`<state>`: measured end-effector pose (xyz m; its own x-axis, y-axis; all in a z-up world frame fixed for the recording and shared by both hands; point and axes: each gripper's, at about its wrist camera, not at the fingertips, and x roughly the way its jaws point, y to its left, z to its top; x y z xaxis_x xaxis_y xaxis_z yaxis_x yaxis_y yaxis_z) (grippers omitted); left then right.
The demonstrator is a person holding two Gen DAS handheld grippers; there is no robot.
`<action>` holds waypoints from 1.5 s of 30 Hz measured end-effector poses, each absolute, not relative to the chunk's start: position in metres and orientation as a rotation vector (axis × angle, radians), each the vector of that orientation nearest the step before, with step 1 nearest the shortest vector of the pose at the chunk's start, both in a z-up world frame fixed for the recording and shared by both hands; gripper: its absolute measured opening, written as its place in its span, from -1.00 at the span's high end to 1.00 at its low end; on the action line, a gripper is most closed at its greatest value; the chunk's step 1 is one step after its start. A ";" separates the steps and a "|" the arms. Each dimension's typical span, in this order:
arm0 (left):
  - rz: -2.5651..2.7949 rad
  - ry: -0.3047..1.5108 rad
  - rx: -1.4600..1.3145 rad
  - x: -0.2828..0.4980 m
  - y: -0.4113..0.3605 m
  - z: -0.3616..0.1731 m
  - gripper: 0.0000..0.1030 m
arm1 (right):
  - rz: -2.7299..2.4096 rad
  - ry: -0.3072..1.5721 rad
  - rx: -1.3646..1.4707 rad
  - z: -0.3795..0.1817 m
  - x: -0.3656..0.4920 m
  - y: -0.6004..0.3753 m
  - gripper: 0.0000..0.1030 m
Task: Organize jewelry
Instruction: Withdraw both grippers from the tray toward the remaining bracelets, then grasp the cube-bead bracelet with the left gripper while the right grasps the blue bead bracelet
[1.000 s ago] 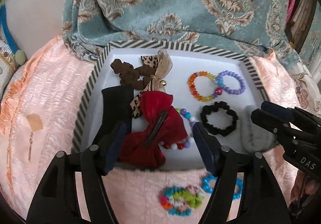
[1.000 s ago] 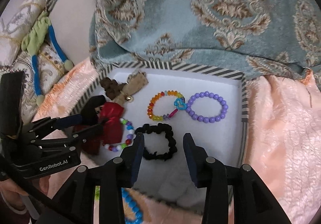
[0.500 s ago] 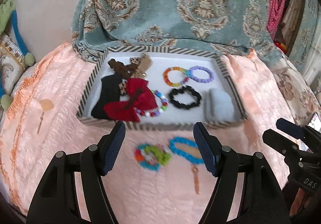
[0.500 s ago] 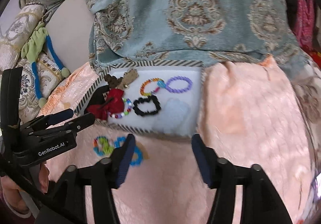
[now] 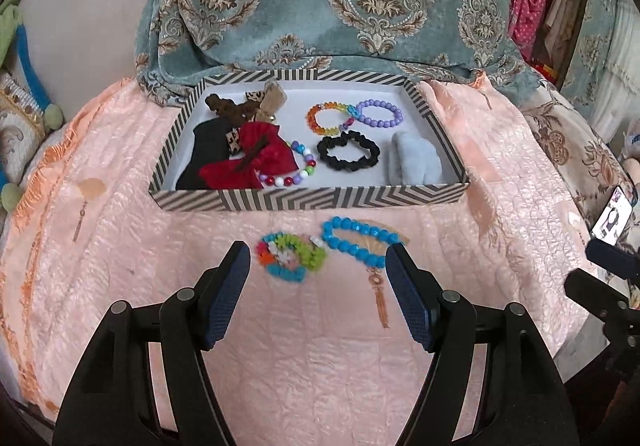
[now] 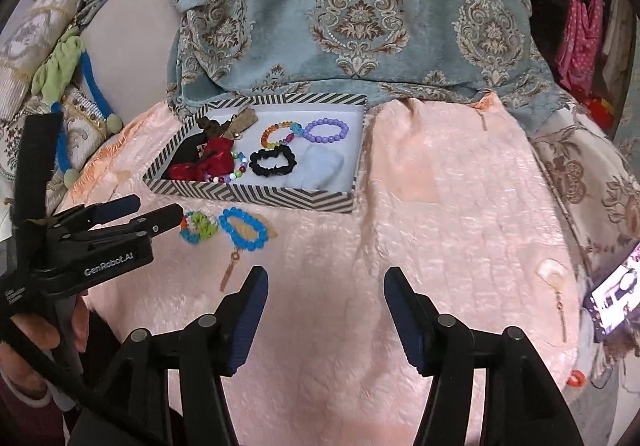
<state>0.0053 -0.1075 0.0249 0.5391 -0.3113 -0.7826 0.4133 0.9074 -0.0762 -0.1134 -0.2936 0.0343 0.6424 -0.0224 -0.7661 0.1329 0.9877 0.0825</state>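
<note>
Both grippers empty, jaws apart, over the peach quilted bedspread (image 5: 500,174).

Left gripper (image 5: 318,278) hangs wide open near the bedspread's front edge; right gripper (image 6: 323,300) has just been opening, nothing between its pads. Just past the left one lie a multicolour bead bracelet (image 5: 290,256) and a blue bead bracelet (image 5: 358,240), touching, both outside the box. Striped shallow cardboard box (image 5: 304,200) sits toward the bedspread's far edge, holding a black scrunchie (image 5: 348,150), purple bead bracelet (image 5: 380,113) and red fabric bow (image 5: 256,162).
</note>
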 end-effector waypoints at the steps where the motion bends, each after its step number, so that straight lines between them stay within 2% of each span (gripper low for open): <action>1: -0.435 0.909 0.114 0.005 -0.108 0.025 -0.37 | -0.095 0.872 0.139 0.037 -0.118 -0.296 -0.12; 9: -0.482 0.897 0.091 -0.004 -0.117 0.036 -0.37 | -0.145 0.841 0.201 0.050 -0.135 -0.318 -0.21; 18: -0.421 0.881 0.096 -0.005 -0.084 0.042 -0.37 | -0.085 0.847 0.181 0.048 -0.123 -0.307 -0.21; 26: -0.347 0.852 0.100 -0.008 -0.047 0.053 -0.37 | 0.008 0.888 0.183 0.017 -0.091 -0.309 -0.21; 35: -0.296 0.957 -0.009 0.015 -0.025 0.029 -0.37 | 0.144 0.936 0.139 -0.019 -0.035 -0.294 -0.21; 36: -0.306 0.967 -0.013 0.019 -0.027 0.027 -0.37 | 0.157 0.933 0.130 -0.021 -0.028 -0.291 -0.20; 39: -0.324 0.988 0.001 0.032 -0.042 0.016 -0.37 | 0.204 0.945 0.126 -0.031 -0.007 -0.281 0.02; 45: -0.355 1.051 0.037 0.060 -0.065 -0.010 -0.37 | 0.245 0.981 0.084 -0.053 0.019 -0.268 0.06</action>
